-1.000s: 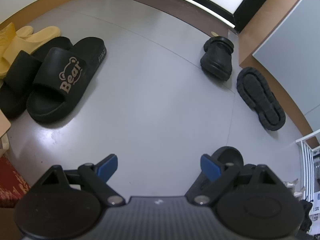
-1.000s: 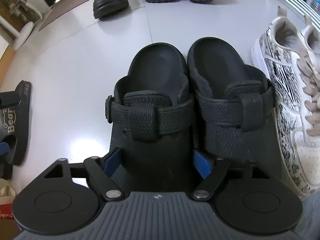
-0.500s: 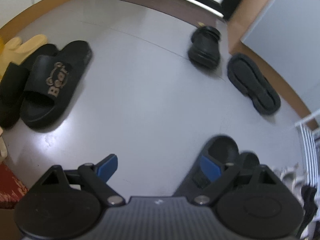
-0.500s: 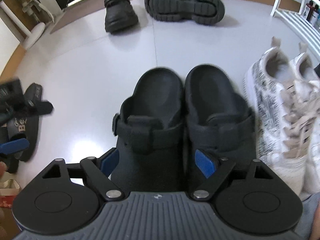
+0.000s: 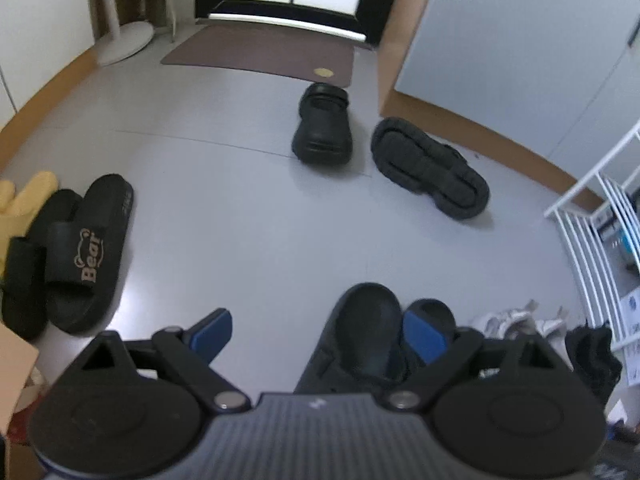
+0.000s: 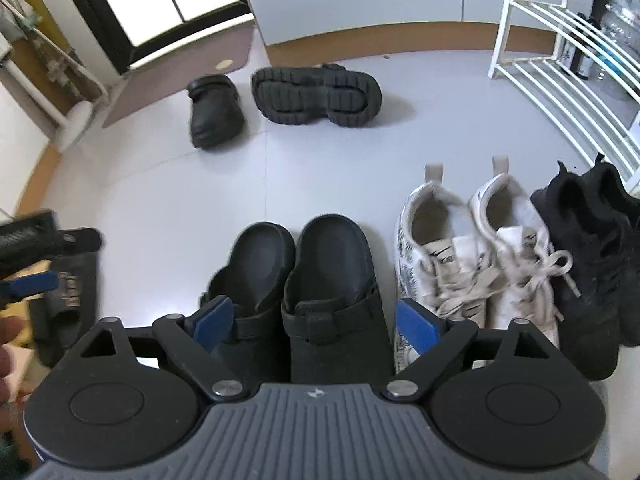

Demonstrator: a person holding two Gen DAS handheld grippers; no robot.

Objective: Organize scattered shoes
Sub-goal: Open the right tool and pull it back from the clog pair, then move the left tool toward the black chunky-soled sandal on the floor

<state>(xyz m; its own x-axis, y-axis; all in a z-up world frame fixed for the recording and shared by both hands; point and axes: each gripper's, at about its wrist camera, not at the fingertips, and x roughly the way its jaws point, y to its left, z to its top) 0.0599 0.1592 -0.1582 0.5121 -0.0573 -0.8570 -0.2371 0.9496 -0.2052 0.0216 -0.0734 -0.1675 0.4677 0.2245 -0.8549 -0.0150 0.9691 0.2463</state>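
Observation:
A pair of black strap clogs (image 6: 304,280) stands side by side on the grey floor, also seen low in the left wrist view (image 5: 372,332). My right gripper (image 6: 314,318) hovers above their heels with its jaws opening; no pad touches them. My left gripper (image 5: 318,332) is open over bare floor, nothing between its fingers. Farther off, a chunky black shoe (image 5: 323,128) stands upright and its mate (image 5: 430,168) lies on its side, sole showing. Both also show in the right wrist view, the upright one (image 6: 214,108) and the tipped one (image 6: 316,96).
Black "Bear" slides (image 5: 80,252) and yellow slippers (image 5: 24,196) lie at the left. White sneakers (image 6: 472,256) and black sneakers (image 6: 592,248) stand in line right of the clogs. A white wire rack (image 6: 560,52) stands at the right, and a brown doormat (image 5: 260,52) lies by the door.
Both grippers have risen away from the floor, so more of the room shows. The right jaws, which flanked the left clog's heel, have lifted off it and widened.

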